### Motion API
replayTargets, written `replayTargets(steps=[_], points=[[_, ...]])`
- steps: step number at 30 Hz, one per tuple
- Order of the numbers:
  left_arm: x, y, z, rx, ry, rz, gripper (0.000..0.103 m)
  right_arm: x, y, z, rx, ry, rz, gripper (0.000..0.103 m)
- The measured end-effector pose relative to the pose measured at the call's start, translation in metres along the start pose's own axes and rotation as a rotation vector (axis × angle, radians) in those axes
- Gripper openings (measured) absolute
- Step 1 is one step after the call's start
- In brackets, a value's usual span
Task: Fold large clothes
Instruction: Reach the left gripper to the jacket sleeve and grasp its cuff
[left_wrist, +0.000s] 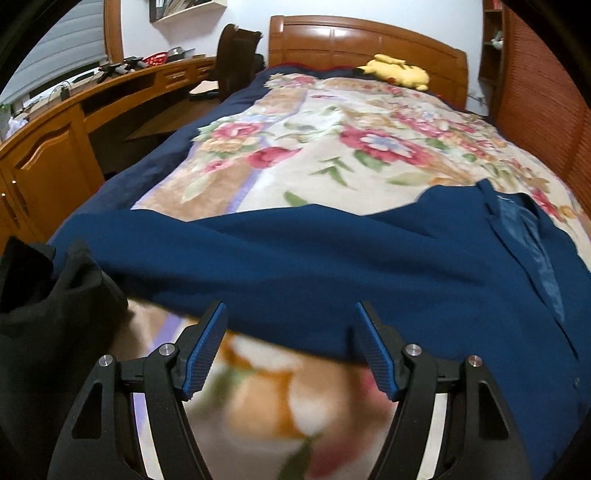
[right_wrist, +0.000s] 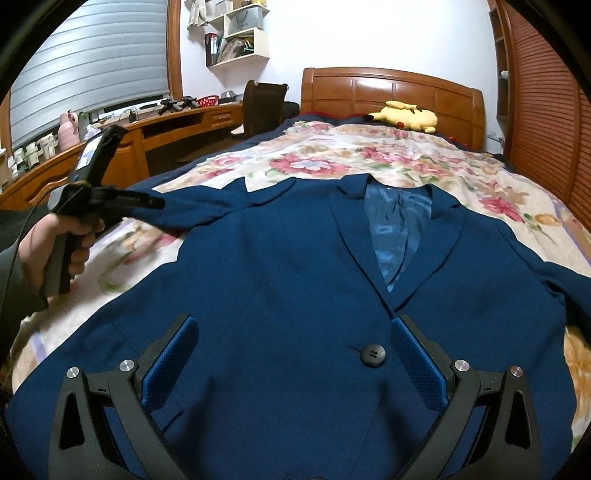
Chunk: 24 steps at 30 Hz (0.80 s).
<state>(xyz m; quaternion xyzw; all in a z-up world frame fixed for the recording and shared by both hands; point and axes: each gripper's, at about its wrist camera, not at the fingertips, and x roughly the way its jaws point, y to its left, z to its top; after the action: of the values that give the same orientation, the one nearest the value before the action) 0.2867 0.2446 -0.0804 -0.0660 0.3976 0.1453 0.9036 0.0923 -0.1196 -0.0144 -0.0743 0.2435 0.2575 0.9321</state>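
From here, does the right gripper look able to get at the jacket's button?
Probably yes. The right gripper hangs open right over the jacket, and the button lies uncovered between its fingers. The left gripper is off at the sleeve, out of the way.

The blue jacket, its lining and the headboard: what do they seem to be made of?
The blue jacket looks like matte woven suiting, perhaps wool or a blend: no shine, soft creases. Its lining seems to be satin-like synthetic, showing glossy streaks. The headboard appears to be varnished wood, with an orange-brown tone and bright reflections on its panels.
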Motion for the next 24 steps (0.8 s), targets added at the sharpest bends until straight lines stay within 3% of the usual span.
replayTargets(steps=[10, 17, 20, 21, 24], points=[[0.036, 0.024, -0.007, -0.093, 0.107, 0.061, 0.073, 0.001, -0.001, 0.0, 0.003, 0.002, 0.004, 0.103], [0.049, 0.03, -0.007, -0.192, 0.172, 0.024, 0.076, 0.004, 0.0, 0.0, -0.006, 0.007, 0.007, 0.103], [0.047, 0.028, -0.007, -0.182, 0.177, -0.003, 0.063, 0.003, -0.001, 0.0, -0.001, 0.008, 0.011, 0.103], [0.046, 0.027, -0.007, -0.176, 0.177, -0.013, 0.054, 0.003, -0.001, 0.0, -0.001, 0.009, 0.011, 0.103], [0.042, 0.019, -0.007, -0.145, 0.192, -0.072, 0.004, 0.003, -0.001, 0.0, -0.001, 0.007, 0.011, 0.103]])
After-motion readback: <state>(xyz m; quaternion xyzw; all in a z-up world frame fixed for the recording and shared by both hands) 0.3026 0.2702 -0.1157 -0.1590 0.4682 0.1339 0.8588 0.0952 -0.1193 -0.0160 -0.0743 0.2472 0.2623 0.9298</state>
